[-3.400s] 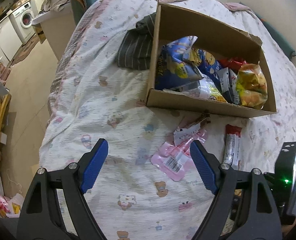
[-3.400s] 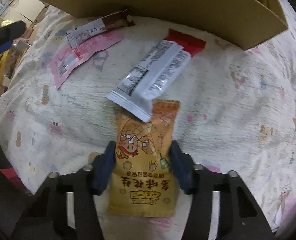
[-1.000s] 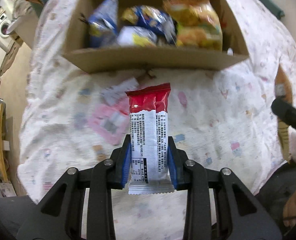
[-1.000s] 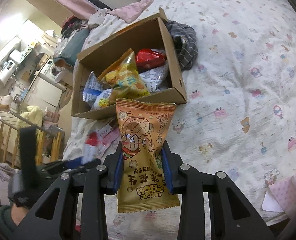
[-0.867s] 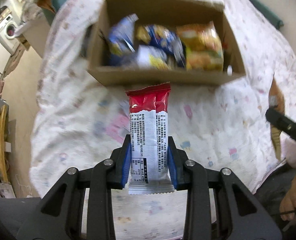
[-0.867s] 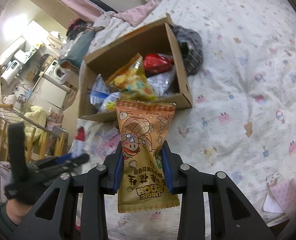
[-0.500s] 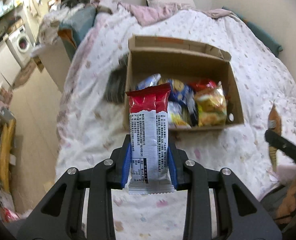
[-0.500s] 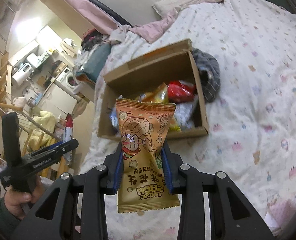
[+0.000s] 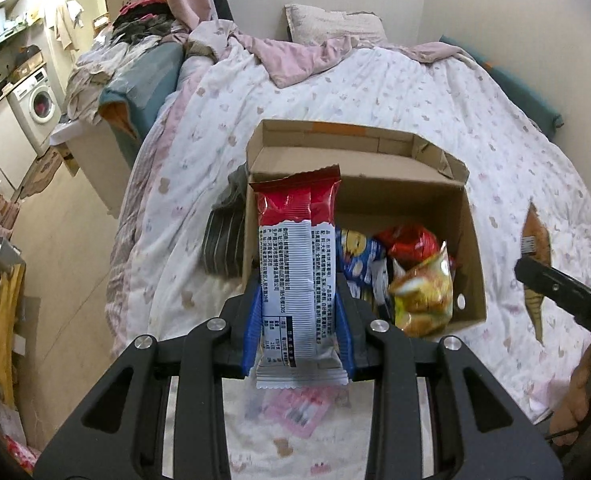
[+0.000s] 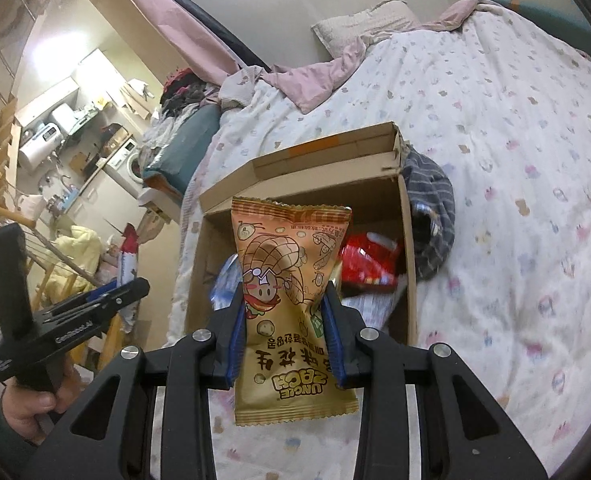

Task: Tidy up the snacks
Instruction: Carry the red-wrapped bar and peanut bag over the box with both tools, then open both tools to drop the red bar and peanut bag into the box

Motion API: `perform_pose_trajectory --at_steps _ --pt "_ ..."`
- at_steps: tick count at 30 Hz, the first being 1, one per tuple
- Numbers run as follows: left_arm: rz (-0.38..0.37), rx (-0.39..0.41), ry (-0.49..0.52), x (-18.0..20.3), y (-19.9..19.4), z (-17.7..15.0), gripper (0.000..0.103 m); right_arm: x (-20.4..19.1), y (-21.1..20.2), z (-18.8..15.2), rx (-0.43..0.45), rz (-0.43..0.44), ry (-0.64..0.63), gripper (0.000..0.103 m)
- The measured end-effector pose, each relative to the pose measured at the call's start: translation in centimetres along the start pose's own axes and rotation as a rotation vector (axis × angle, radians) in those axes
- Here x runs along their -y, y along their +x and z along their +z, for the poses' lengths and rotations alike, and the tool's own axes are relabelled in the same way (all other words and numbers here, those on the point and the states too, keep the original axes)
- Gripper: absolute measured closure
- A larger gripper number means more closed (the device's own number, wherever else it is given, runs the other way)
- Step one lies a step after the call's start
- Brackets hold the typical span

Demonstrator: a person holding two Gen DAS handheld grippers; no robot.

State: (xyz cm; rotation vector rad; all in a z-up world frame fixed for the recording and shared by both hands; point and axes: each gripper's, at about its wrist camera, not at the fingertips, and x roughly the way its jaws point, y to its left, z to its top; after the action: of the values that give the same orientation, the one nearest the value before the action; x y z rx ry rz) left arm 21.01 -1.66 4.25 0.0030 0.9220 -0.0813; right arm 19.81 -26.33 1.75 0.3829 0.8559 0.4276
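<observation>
My left gripper point(image 9: 298, 328) is shut on a red and white snack bar point(image 9: 298, 264), held upright above the near left corner of the cardboard box point(image 9: 471, 248). The box lies on the bed with several snack bags inside, among them a yellow bag point(image 9: 423, 296) and a red bag point(image 9: 409, 242). My right gripper point(image 10: 285, 338) is shut on an orange peanut packet point(image 10: 291, 280), raised in front of the same box point(image 10: 409, 264). From the left wrist view the orange packet point(image 9: 535, 256) shows at the right edge. In the right wrist view the left gripper point(image 10: 107, 300) sits at the left, held by a hand.
A pink wrapper point(image 9: 295, 412) lies on the patterned bedspread point(image 9: 515, 152) below my left gripper. A striped grey cloth point(image 10: 435, 204) rests against the box's side. Pillow point(image 9: 335, 28) and pink blanket lie at the bed's head. The floor and a washing machine point(image 9: 35, 104) are to the left.
Both grippers have risen and tilted up with their snacks held. The box has slid from the top of each view toward the middle, and more of the room now shows.
</observation>
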Motion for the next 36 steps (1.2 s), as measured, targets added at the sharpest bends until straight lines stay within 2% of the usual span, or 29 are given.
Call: perform_pose_trajectory --at_steps 5,11,19,23,25,32,36 --pt "-0.035 -0.008 0.004 1.0 2.6 1.0 0.075 1.3 3.2 1.6 -0.020 -0.044 0.008 0.068" --pt "-0.053 -0.008 0.064 2.6 5.3 0.5 0.075 2.6 6.4 2.3 -0.058 -0.137 -0.004 0.067" --pt "-0.047 0.016 0.125 3.5 6.2 1.2 0.075 3.7 7.9 2.2 -0.088 -0.166 0.022 0.067" --pt "-0.082 -0.014 0.092 3.1 6.7 1.2 0.074 4.5 7.9 2.4 -0.088 -0.141 0.062 0.065" --pt "-0.085 -0.024 0.075 2.9 6.9 1.1 0.074 5.0 8.0 2.5 -0.096 -0.107 0.094 0.065" --pt "-0.090 -0.023 0.073 3.0 6.9 1.0 0.074 5.4 8.1 2.4 -0.109 -0.073 0.134 0.064" --pt "-0.097 -0.016 0.090 3.4 6.7 0.8 0.074 5.8 8.5 2.4 -0.125 -0.038 0.175 0.051"
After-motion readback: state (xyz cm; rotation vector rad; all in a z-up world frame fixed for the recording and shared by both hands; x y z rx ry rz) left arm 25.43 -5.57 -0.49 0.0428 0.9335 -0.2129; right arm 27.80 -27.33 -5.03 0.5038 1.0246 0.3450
